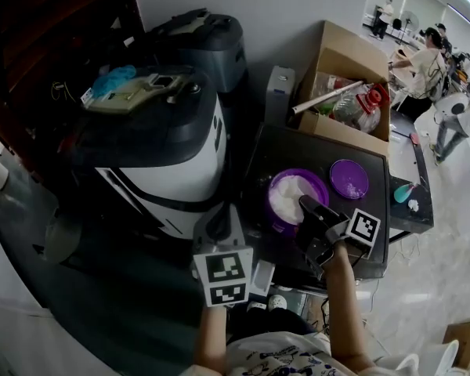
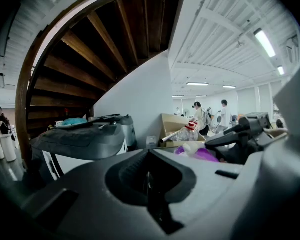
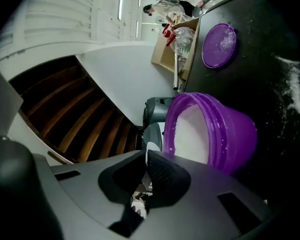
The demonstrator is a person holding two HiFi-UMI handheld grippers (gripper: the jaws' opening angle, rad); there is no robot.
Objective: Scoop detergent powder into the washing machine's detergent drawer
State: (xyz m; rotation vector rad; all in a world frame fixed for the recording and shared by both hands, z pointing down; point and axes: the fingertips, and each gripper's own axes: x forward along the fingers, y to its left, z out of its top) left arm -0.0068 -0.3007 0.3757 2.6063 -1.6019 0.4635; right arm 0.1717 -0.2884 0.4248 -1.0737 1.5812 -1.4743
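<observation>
Scooping seems barely begun: the open purple powder tub (image 3: pixel 235 134) sits on the table (image 1: pixel 298 151) at your right gripper (image 1: pixel 310 204), jaws together, perhaps pinching something white, while your left gripper (image 1: pixel 218 224), closed and empty, waits beside the washing machine (image 1: pixel 189 153).

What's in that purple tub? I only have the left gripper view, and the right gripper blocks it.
Observer: The tub is open and holds white powder.
Operator: Where's its lid?
Observer: The lid lies flat on the table, beside the tub and apart from it.
Operator: And that gripper's jaws?
Observer: The right gripper has its jaws together, tips over the powder.
</observation>
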